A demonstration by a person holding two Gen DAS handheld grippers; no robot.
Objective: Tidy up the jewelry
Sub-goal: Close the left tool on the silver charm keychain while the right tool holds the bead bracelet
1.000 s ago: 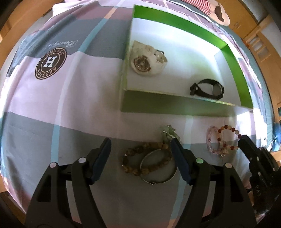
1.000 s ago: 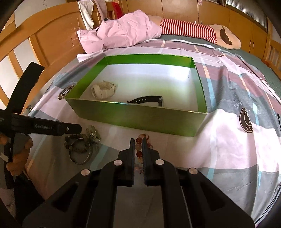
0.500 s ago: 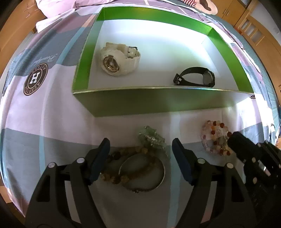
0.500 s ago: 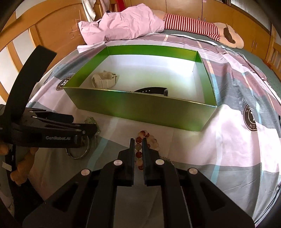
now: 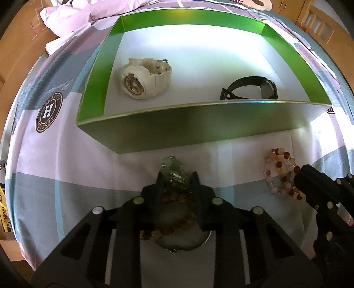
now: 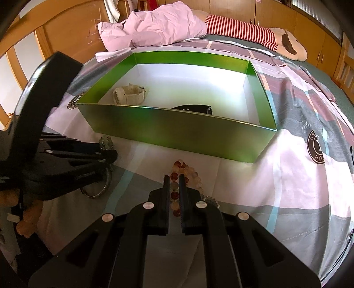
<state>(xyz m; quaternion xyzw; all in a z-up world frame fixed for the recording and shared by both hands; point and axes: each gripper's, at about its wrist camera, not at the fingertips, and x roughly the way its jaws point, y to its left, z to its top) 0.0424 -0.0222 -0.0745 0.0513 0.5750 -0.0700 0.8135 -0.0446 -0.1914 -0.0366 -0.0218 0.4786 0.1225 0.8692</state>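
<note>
Two tools point(image 5: 176, 177) point(image 6: 174, 180), plaid bedsheet point(image 6: 294, 190), wooden wardrobes point(image 6: 232, 8)

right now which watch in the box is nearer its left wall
The white watch, beside the green box's left wall; the black watch lies further right.

Green open box point(image 5: 199, 124) with white floor on the bed, cream watch point(image 5: 145, 78) on its side at left inside, black watch point(image 5: 252, 88) at right inside, pale green trinket point(image 5: 173, 170), brown bead bracelet point(image 5: 174, 226) and metal bangle point(image 5: 188, 246) piled near the box's front wall, red-and-clear bead bracelet point(image 5: 279, 171) further right.
</note>
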